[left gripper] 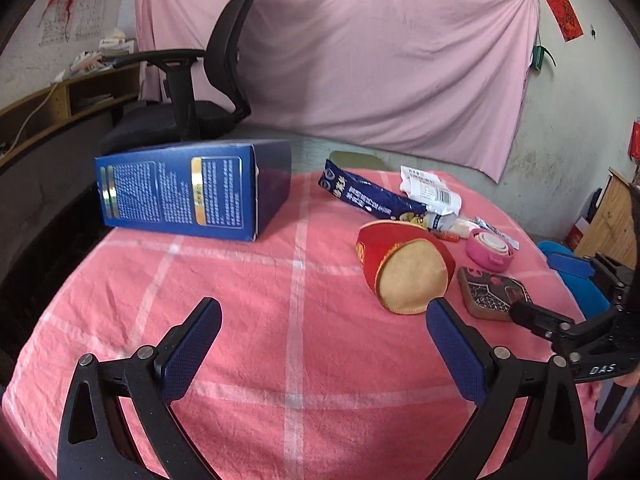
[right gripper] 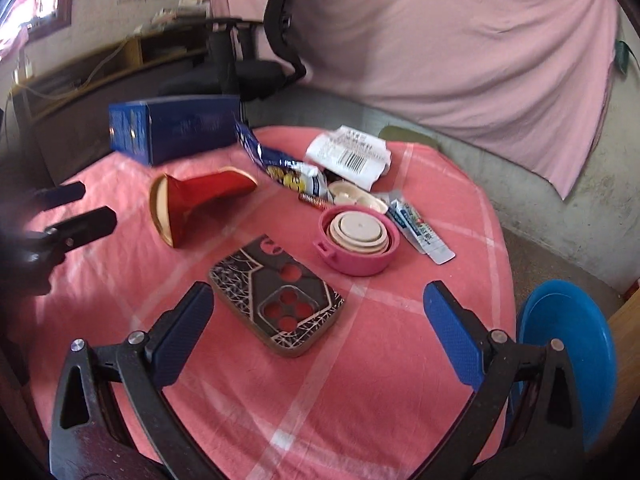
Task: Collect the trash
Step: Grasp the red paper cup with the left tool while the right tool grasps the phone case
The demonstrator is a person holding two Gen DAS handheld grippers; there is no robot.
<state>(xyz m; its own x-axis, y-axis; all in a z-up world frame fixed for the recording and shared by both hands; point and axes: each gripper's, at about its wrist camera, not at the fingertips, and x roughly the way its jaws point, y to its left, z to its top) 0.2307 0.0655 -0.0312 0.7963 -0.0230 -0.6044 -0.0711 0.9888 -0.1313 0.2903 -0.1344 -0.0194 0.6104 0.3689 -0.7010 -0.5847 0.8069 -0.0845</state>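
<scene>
Trash lies on a round table with a pink checked cloth [left gripper: 240, 320]. A red paper cup [left gripper: 404, 264] lies on its side; it also shows in the right wrist view [right gripper: 192, 204]. Behind it are a blue snack wrapper [left gripper: 368, 196], a crumpled white barcode wrapper [right gripper: 348, 156] and a small sachet [right gripper: 416, 228]. My left gripper [left gripper: 324, 320] is open and empty, its right finger near the cup. My right gripper [right gripper: 316, 308] is open and empty above a patterned phone case [right gripper: 276, 300].
A large blue box [left gripper: 188, 192] lies at the table's far left. A pink collapsible cup [right gripper: 356, 240] sits by the wrappers. A black office chair [left gripper: 192, 92] stands behind the table. A blue stool [right gripper: 568, 360] is at the right.
</scene>
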